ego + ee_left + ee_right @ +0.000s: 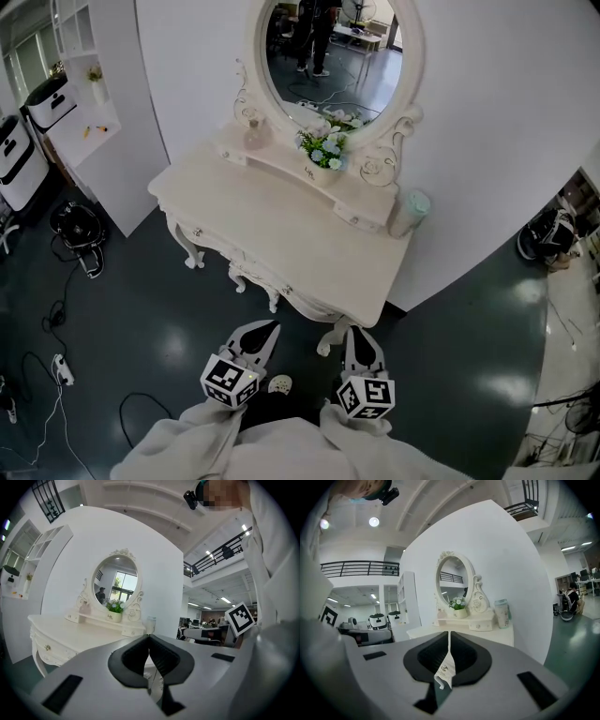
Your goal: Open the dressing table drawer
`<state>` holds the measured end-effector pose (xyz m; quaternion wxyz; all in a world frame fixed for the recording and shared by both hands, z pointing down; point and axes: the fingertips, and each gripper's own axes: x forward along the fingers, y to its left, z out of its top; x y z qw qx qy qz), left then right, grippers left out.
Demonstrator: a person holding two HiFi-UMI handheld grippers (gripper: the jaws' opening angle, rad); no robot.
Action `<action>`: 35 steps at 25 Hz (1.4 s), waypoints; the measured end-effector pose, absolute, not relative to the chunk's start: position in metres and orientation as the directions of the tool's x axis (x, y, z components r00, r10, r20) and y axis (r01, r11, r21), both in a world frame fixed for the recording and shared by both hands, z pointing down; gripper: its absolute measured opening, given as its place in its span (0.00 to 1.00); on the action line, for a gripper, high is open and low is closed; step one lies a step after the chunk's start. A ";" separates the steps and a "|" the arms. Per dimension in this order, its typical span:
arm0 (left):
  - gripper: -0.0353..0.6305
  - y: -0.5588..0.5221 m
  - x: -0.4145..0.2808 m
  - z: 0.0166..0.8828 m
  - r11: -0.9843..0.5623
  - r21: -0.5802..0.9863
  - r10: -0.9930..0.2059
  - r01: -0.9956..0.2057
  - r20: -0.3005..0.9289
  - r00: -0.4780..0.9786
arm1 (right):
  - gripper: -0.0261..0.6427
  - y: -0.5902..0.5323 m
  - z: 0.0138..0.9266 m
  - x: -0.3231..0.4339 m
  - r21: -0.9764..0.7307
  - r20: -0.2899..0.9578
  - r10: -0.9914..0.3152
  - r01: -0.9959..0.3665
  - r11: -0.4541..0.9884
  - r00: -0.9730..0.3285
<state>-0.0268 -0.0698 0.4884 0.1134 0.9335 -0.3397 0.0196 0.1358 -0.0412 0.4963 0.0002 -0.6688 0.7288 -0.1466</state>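
The cream dressing table (272, 225) stands against a curved white wall, with an oval mirror (333, 52) above it. Its front drawers (246, 262) look shut, with small knobs (197, 232) on them. My left gripper (269, 326) and right gripper (357, 331) hover over the dark floor just in front of the table, both pointing at it and touching nothing. Both are shut and empty. The left gripper view shows the left gripper (149, 637) with the table (70, 630) and a drawer knob (47, 647) ahead to its left. In the right gripper view the right gripper (449, 632) points at the tabletop (459, 630).
A flower pot (323, 150) and a lidded cup (410, 212) stand on the table. A white shelf unit (89, 94) and white machines (19, 159) are at the left. Cables (56, 314) and a small round object (279, 383) lie on the floor.
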 end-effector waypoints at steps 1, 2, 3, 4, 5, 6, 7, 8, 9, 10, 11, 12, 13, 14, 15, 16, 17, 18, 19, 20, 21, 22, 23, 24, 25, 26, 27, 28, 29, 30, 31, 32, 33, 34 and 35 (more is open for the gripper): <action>0.08 -0.073 -0.029 0.489 -0.745 0.196 -0.628 -0.638 0.115 0.769 | 0.10 -0.044 0.497 0.133 -0.217 0.194 -0.975 -0.974 0.062 -0.105; 0.08 -0.075 -0.031 0.490 -0.745 0.195 -0.628 -0.638 0.116 0.769 | 0.10 -0.047 0.499 0.131 -0.220 0.195 -0.975 -0.974 0.062 -0.106; 0.08 -0.078 -0.033 0.491 -0.744 0.197 -0.629 -0.639 0.118 0.769 | 0.10 -0.049 0.501 0.127 -0.221 0.201 -0.974 -0.973 0.062 -0.108; 0.08 -0.079 -0.035 0.493 -0.742 0.199 -0.629 -0.640 0.120 0.768 | 0.10 -0.051 0.504 0.125 -0.221 0.210 -0.972 -0.973 0.062 -0.110; 0.08 -0.080 -0.037 0.493 -0.740 0.203 -0.630 -0.641 0.122 0.767 | 0.10 -0.052 0.506 0.122 -0.218 0.219 -0.969 -0.974 0.063 -0.112; 0.08 -0.081 -0.039 0.494 -0.739 0.206 -0.631 -0.642 0.123 0.766 | 0.10 -0.052 0.507 0.121 -0.216 0.227 -0.967 -0.974 0.064 -0.114; 0.08 -0.082 -0.039 0.494 -0.737 0.210 -0.632 -0.642 0.123 0.765 | 0.10 -0.053 0.507 0.120 -0.213 0.234 -0.965 -0.975 0.065 -0.115; 0.08 -0.081 -0.040 0.494 -0.737 0.212 -0.632 -0.642 0.123 0.765 | 0.10 -0.053 0.506 0.119 -0.210 0.238 -0.964 -0.976 0.067 -0.117; 0.08 -0.080 -0.040 0.494 -0.736 0.213 -0.632 -0.642 0.124 0.765 | 0.10 -0.053 0.505 0.119 -0.206 0.240 -0.964 -0.976 0.068 -0.118; 0.08 -0.079 -0.041 0.495 -0.736 0.214 -0.631 -0.642 0.126 0.765 | 0.10 -0.053 0.505 0.119 -0.205 0.241 -0.963 -0.976 0.069 -0.118; 0.08 -0.078 -0.041 0.497 -0.734 0.218 -0.632 -0.643 0.129 0.765 | 0.10 -0.053 0.507 0.119 -0.205 0.244 -0.963 -0.976 0.068 -0.118; 0.08 -0.077 -0.042 0.501 -0.731 0.225 -0.632 -0.644 0.133 0.763 | 0.10 -0.053 0.509 0.118 -0.208 0.248 -0.961 -0.976 0.066 -0.118; 0.08 -0.078 -0.042 0.504 -0.727 0.235 -0.632 -0.645 0.136 0.762 | 0.10 -0.053 0.513 0.117 -0.212 0.254 -0.960 -0.975 0.064 -0.119; 0.08 -0.078 -0.042 0.507 -0.724 0.244 -0.632 -0.645 0.140 0.762 | 0.10 -0.053 0.516 0.117 -0.218 0.261 -0.958 -0.974 0.063 -0.120; 0.08 -0.078 -0.041 0.510 -0.723 0.250 -0.630 -0.644 0.144 0.763 | 0.10 -0.054 0.518 0.117 -0.222 0.268 -0.956 -0.973 0.062 -0.122; 0.08 -0.078 -0.039 0.511 -0.724 0.253 -0.626 -0.641 0.148 0.766 | 0.10 -0.054 0.520 0.118 -0.225 0.275 -0.954 -0.972 0.061 -0.123; 0.08 -0.078 -0.037 0.512 -0.727 0.252 -0.622 -0.639 0.153 0.768 | 0.10 -0.055 0.522 0.119 -0.227 0.281 -0.952 -0.972 0.058 -0.123; 0.08 -0.080 -0.036 0.513 -0.729 0.250 -0.619 -0.637 0.159 0.770 | 0.10 -0.057 0.522 0.120 -0.228 0.284 -0.951 -0.972 0.055 -0.121; 0.08 -0.082 -0.036 0.513 -0.729 0.250 -0.617 -0.638 0.164 0.770 | 0.10 -0.059 0.522 0.120 -0.229 0.286 -0.951 -0.972 0.053 -0.119; 0.08 -0.086 -0.036 0.514 -0.727 0.252 -0.616 -0.638 0.170 0.769 | 0.10 -0.061 0.520 0.120 -0.229 0.285 -0.951 -0.972 0.051 -0.118; 0.08 -0.089 -0.035 0.514 -0.726 0.256 -0.614 -0.638 0.175 0.769 | 0.10 -0.063 0.519 0.120 -0.226 0.285 -0.951 -0.973 0.051 -0.116; 0.08 -0.091 -0.033 0.515 -0.727 0.259 -0.610 -0.635 0.179 0.772 | 0.10 -0.063 0.518 0.121 -0.219 0.286 -0.951 -0.974 0.052 -0.115; 0.08 -0.093 -0.030 0.515 -0.731 0.258 -0.605 -0.631 0.181 0.775 | 0.10 -0.064 0.518 0.124 -0.210 0.290 -0.951 -0.976 0.052 -0.113; 0.08 -0.096 -0.026 0.517 -0.736 0.257 -0.599 -0.627 0.184 0.779 | 0.10 -0.066 0.521 0.127 -0.204 0.296 -0.949 -0.978 0.049 -0.109; 0.08 -0.098 -0.023 0.518 -0.739 0.256 -0.595 -0.623 0.186 0.782 | 0.10 -0.069 0.524 0.131 -0.204 0.305 -0.947 -0.978 0.043 -0.105; 0.08 -0.100 -0.020 0.520 -0.740 0.258 -0.593 -0.622 0.188 0.783 | 0.10 -0.072 0.528 0.136 -0.208 0.313 -0.944 -0.978 0.034 -0.100; 0.08 -0.103 -0.018 0.522 -0.738 0.261 -0.592 -0.622 0.190 0.783 | 0.10 -0.076 0.532 0.140 -0.213 0.319 -0.943 -0.977 0.026 -0.095; 0.08 -0.106 -0.016 0.524 -0.737 0.263 -0.593 -0.623 0.192 0.782 | 0.10 -0.081 0.534 0.143 -0.218 0.322 -0.942 -0.976 0.021 -0.092; 0.08 -0.111 -0.015 0.525 -0.735 0.264 -0.595 -0.625 0.193 0.781 | 0.10 -0.087 0.535 0.146 -0.220 0.321 -0.943 -0.975 0.020 -0.092; 0.08 -0.116 -0.014 0.525 -0.733 0.263 -0.597 -0.627 0.193 0.779 | 0.10 -0.094 0.535 0.149 -0.223 0.318 -0.943 -0.975 0.021 -0.093; 0.08 -0.123 -0.012 0.525 -0.732 0.260 -0.599 -0.629 0.192 0.777 | 0.10 -0.101 0.534 0.151 -0.225 0.315 -0.944 -0.974 0.022 -0.095; 0.08 -0.129 -0.011 0.523 -0.733 0.257 -0.601 -0.630 0.190 0.776 | 0.10 -0.108 0.533 0.153 -0.228 0.312 -0.945 -0.973 0.024 -0.097; 0.08 -0.135 -0.009 0.521 -0.734 0.252 -0.602 -0.631 0.189 0.776 | 0.10 -0.115 0.531 0.155 -0.229 0.309 -0.946 -0.973 0.027 -0.099; 0.08 -0.141 -0.007 0.519 -0.734 0.248 -0.603 -0.632 0.187 0.775 | 0.10 -0.121 0.530 0.156 -0.229 0.309 -0.946 -0.973 0.031 -0.103; 0.08 -0.147 -0.005 0.517 -0.735 0.246 -0.604 -0.633 0.187 0.774 | 0.10 -0.126 0.530 0.158 -0.231 0.310 -0.945 -0.972 0.033 -0.106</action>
